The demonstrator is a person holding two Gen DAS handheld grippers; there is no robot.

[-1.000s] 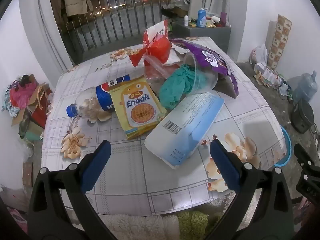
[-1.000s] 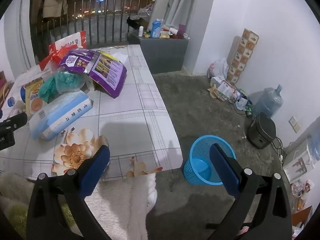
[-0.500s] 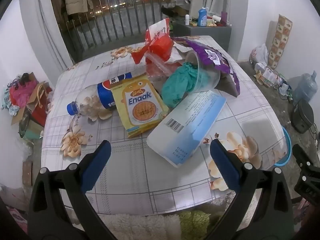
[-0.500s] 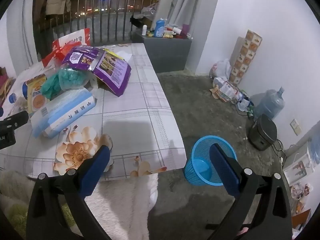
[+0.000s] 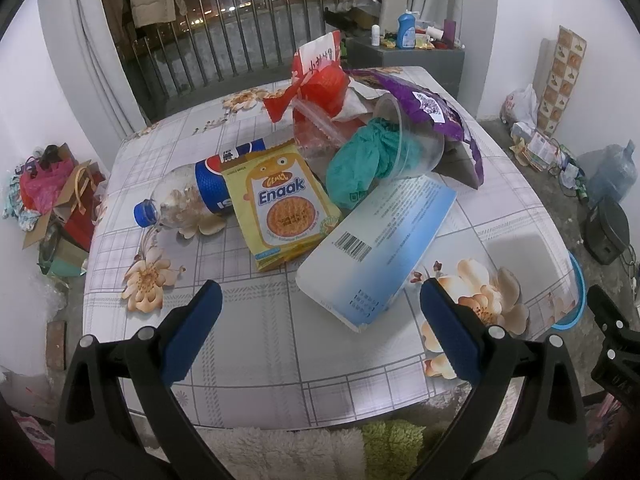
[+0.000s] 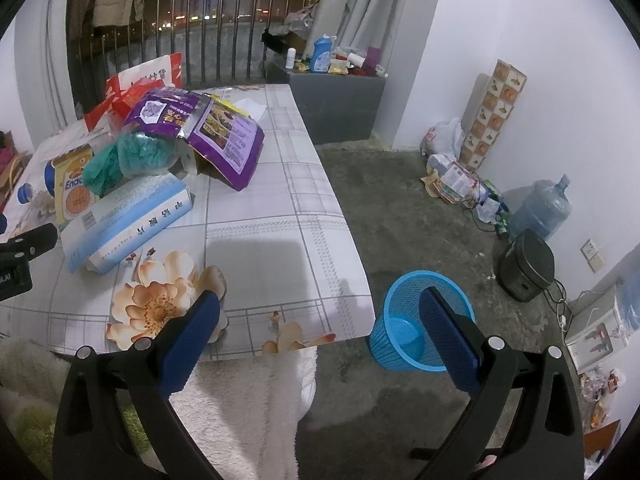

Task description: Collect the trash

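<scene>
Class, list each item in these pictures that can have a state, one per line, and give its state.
Left tool: open, empty.
Right tool: open, empty.
Pepsi bottle: capped, lying on its side.
Clear plastic cup: tipped over, teal bag spilling out.
Blue wastebasket: upright on the floor, nothing visible inside.

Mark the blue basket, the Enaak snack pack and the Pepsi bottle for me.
blue basket (image 6: 404,346): right wrist view, on its mesh side wall.
Enaak snack pack (image 5: 282,204): left wrist view, middle of the yellow front.
Pepsi bottle (image 5: 210,184): left wrist view, on the blue label.
</scene>
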